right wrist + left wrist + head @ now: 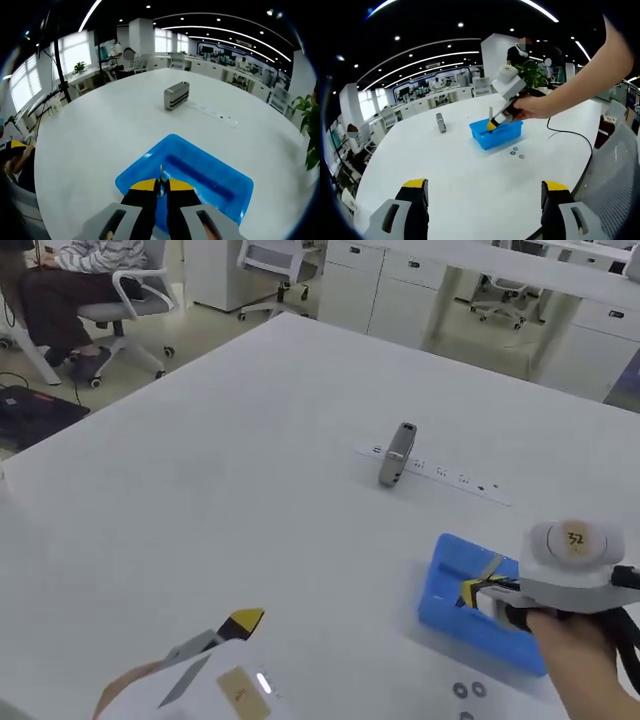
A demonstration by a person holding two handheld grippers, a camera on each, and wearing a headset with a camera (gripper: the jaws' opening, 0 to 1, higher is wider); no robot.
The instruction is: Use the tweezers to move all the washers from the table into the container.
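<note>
- My right gripper (160, 186) has its jaws pinched almost together on the tweezers (161, 173), whose tips point into the blue container (210, 175). I can't tell whether they carry a washer.
- My left gripper (484, 192) hangs above the white table (445, 170), jaws spread wide, holding nothing.
- Washers (468, 691) lie on the table just beside the container, outside it.

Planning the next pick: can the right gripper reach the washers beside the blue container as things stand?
Probably yes. The right gripper, shut on the tweezers, hovers over the blue container; the washers lie on bare table beside it, nothing between, the left gripper well away.
</note>
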